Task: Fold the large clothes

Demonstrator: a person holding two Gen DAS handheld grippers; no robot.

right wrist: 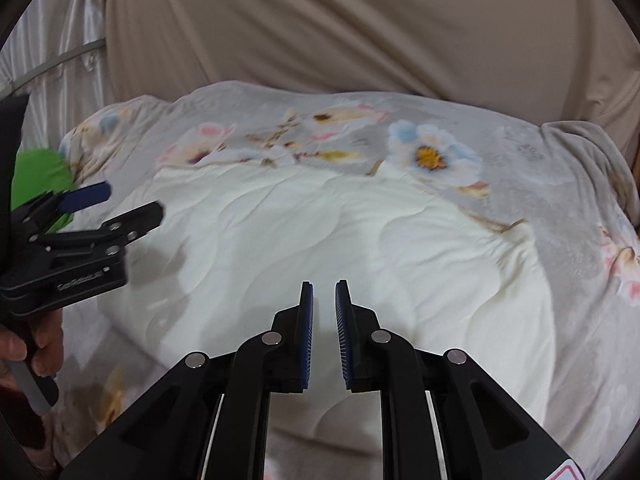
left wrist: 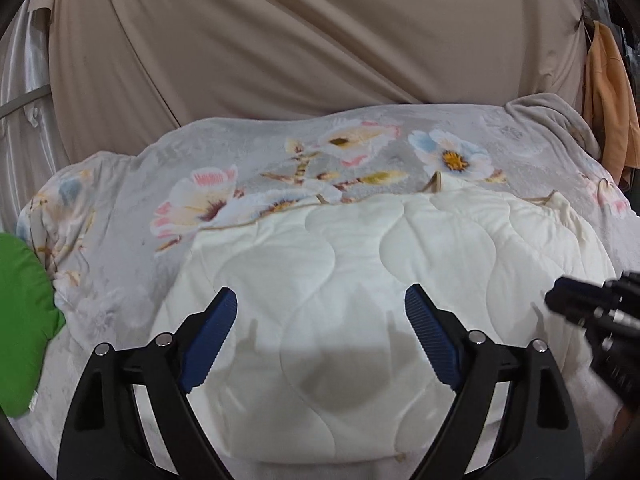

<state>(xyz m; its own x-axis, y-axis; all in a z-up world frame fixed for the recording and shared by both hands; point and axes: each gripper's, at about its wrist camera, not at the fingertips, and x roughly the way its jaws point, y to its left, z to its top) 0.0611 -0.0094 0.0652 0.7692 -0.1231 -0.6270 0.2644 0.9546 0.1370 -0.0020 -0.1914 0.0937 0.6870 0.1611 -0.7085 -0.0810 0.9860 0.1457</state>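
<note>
A cream quilted garment (left wrist: 352, 280) lies folded on the floral grey bedspread (left wrist: 248, 168); it also shows in the right wrist view (right wrist: 320, 232). My left gripper (left wrist: 320, 312) hovers over its near part, jaws wide apart and empty. It shows from the side at the left of the right wrist view (right wrist: 128, 204). My right gripper (right wrist: 324, 296) hangs above the garment's near middle, its blue pads a narrow gap apart with nothing between them. Its black body shows at the right edge of the left wrist view (left wrist: 600, 312).
A beige curtain (left wrist: 320, 40) hangs behind the bed. A green cushion (left wrist: 20, 320) lies at the bed's left edge, also in the right wrist view (right wrist: 40, 176). An orange garment (left wrist: 608, 112) hangs at the far right. A rumpled grey blanket corner (right wrist: 588, 148) sits back right.
</note>
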